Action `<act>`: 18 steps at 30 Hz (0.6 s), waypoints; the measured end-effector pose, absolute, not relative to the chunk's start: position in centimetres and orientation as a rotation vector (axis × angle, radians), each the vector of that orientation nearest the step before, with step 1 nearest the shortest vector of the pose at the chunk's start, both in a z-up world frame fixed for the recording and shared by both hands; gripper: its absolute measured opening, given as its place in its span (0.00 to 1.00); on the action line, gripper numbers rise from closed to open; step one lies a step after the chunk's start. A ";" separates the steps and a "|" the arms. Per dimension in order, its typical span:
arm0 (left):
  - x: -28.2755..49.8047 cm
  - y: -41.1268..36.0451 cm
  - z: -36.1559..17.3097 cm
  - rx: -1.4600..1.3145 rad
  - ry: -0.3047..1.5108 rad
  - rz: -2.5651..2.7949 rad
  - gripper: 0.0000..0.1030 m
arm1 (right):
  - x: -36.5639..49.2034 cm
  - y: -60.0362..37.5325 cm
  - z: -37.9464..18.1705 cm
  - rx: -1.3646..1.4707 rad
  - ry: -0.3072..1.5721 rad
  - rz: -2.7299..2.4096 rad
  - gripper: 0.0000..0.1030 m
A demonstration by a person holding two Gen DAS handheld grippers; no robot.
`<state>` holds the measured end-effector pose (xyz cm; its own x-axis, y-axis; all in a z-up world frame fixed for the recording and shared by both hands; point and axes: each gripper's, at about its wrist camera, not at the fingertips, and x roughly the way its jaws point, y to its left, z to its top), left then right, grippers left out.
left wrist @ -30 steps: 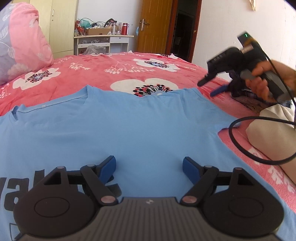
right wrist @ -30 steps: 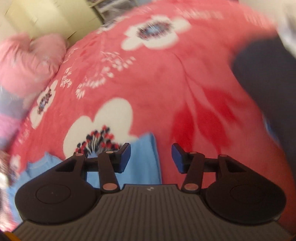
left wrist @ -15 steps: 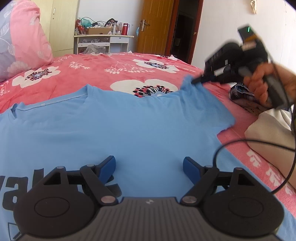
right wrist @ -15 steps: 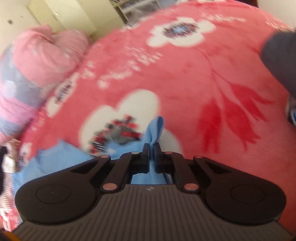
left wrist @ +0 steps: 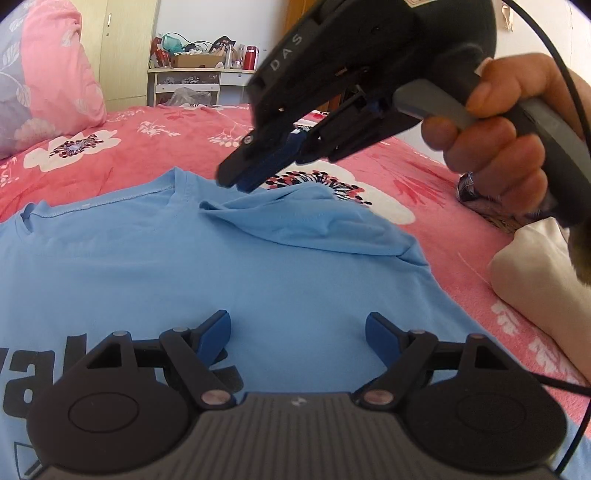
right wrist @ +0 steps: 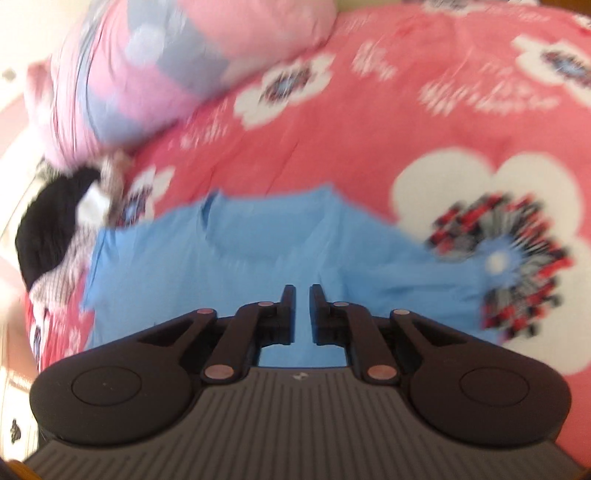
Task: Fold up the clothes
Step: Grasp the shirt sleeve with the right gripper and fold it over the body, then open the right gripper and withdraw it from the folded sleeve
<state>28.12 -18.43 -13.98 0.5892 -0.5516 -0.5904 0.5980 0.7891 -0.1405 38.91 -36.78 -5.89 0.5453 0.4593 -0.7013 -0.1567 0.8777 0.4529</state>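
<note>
White walls (left wrist: 207,22), cream wardrobe (left wrist: 122,51), cluttered white shelf (left wrist: 199,79).

My left gripper (left wrist: 295,332) is matt black plastic with ribbed grey housing; the blue T-shirt (left wrist: 184,266) at twelve o'clock is soft, smooth cotton-like cloth.

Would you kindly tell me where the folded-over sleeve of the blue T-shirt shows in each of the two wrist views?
Left wrist view: the folded sleeve lies right of centre, on the shirt's chest, just below the right gripper.
Right wrist view: the sleeve is blurred, right of centre, just past the fingertips.
Shared landmark: the white flower with a dark centre on the pink bedspread, beside the sleeve.
</note>
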 end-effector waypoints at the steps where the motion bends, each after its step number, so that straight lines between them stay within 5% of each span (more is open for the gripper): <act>1: 28.1 -18.4 -14.0 0.074 0.661 -0.671 0.79 | 38.8 -36.6 -6.1 0.367 0.931 0.382 0.15; 7: 28.2 -18.4 -14.0 0.076 0.661 -0.670 0.79 | 35.1 -43.1 -4.0 0.499 0.812 0.192 0.41; 18: 28.2 -18.4 -14.1 0.070 0.663 -0.673 0.79 | 33.9 -48.1 -11.5 0.712 0.917 0.071 0.38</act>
<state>28.24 -18.37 -14.09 0.5864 -0.5553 -0.5897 0.5984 0.7877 -0.1467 33.85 -48.07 -11.50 0.6229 0.3473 -0.7010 0.2349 0.7717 0.5911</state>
